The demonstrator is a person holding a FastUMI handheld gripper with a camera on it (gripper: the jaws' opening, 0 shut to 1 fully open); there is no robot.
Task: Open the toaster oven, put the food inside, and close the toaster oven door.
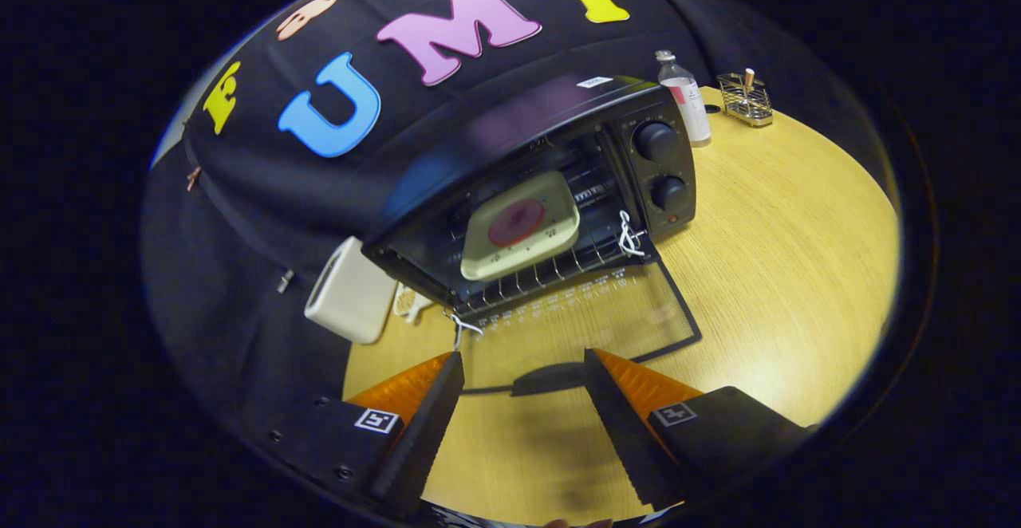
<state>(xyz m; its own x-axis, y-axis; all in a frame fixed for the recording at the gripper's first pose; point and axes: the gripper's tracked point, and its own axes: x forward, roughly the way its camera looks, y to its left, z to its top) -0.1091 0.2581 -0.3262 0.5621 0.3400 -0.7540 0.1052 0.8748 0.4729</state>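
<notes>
Resting on the rack inside the toaster oven (550, 185), the food tray (520, 226) is delivered; the door (590, 317) lies down open; the claw (522, 396) gapes empty; closing remains.

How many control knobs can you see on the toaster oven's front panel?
2, stacked on the toaster oven's panel beside the open door: upper knob, lower knob. None looks hidden. The gripper is open, its fingers either side of the door handle.
</notes>
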